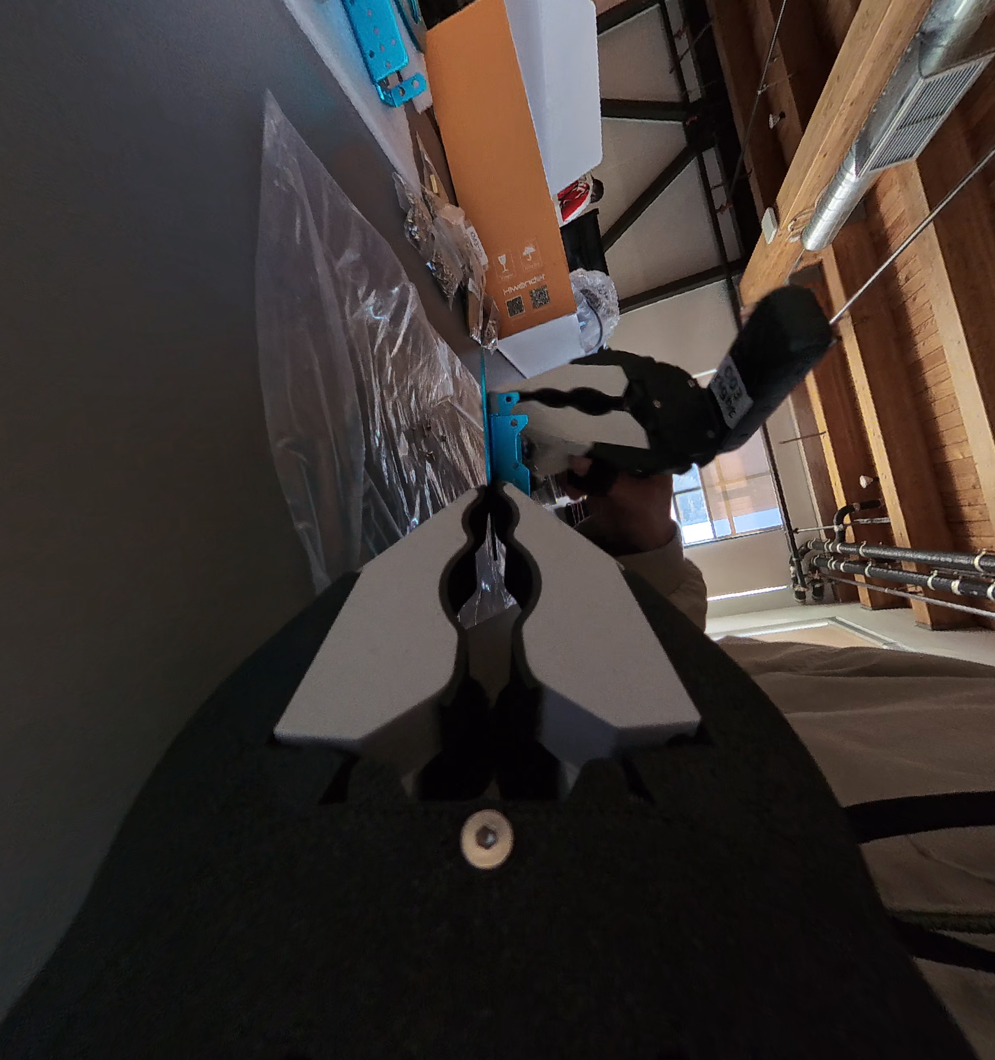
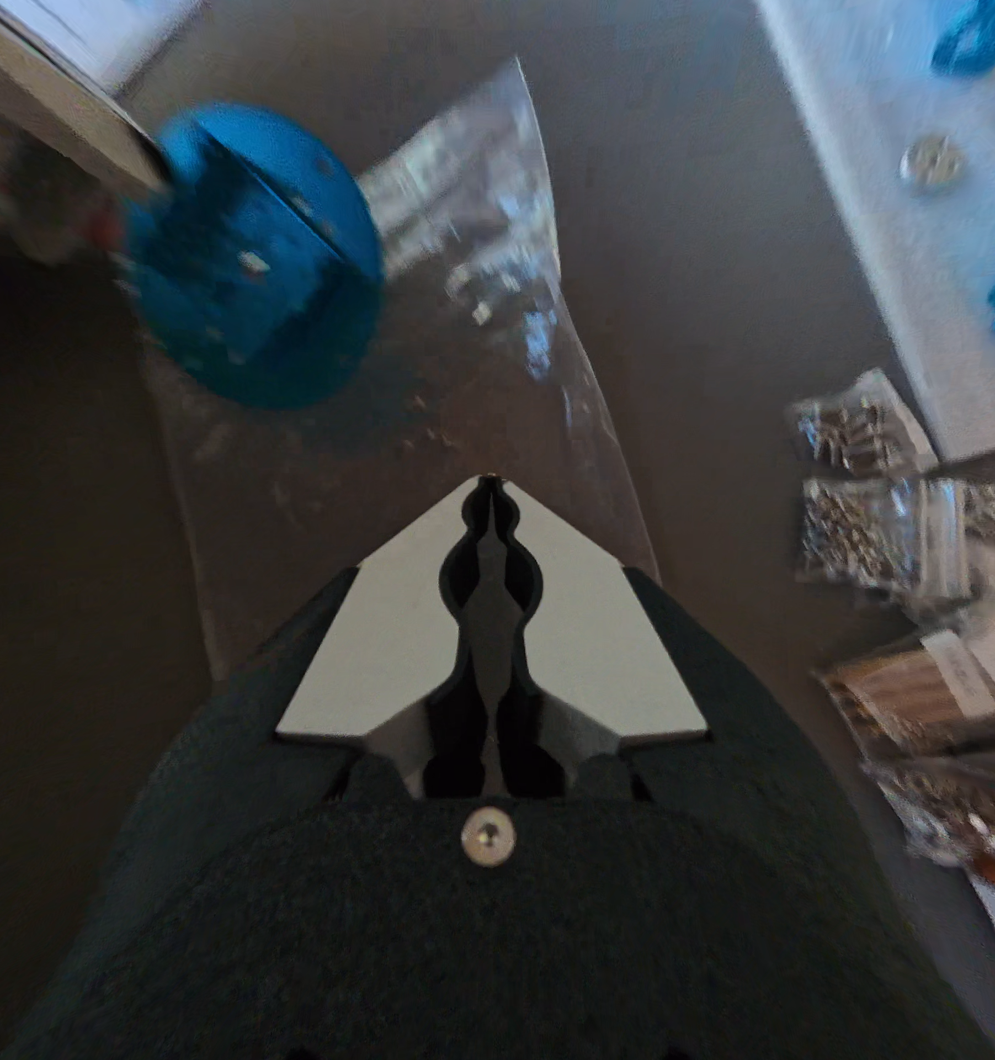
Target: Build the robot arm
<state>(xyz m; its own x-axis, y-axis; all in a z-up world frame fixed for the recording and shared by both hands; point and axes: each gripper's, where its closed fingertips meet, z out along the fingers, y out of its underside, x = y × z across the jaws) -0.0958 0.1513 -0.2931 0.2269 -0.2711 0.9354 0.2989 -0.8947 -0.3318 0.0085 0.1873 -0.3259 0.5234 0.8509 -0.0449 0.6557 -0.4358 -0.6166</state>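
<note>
Grey worktop (image 2: 684, 201) underneath, and the left gripper (image 1: 492, 493) has its jaws pinched on the thin edge of a blue metal disc (image 2: 254, 258), the right gripper (image 2: 490, 480) clamps something tiny and silvery over a clear plastic bag (image 2: 483, 229), screw packets (image 2: 879, 533) and an orange box (image 1: 495, 172) beyond.

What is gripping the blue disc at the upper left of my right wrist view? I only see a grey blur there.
Observer: The left tongs are shut on the blue disc, pinching its thin rim.
Operator: Where do my right tongs sit relative to it?
Observer: The right tongs are close beside the blue bracket on the disc's face. I cannot tell whether they touch it.
</note>
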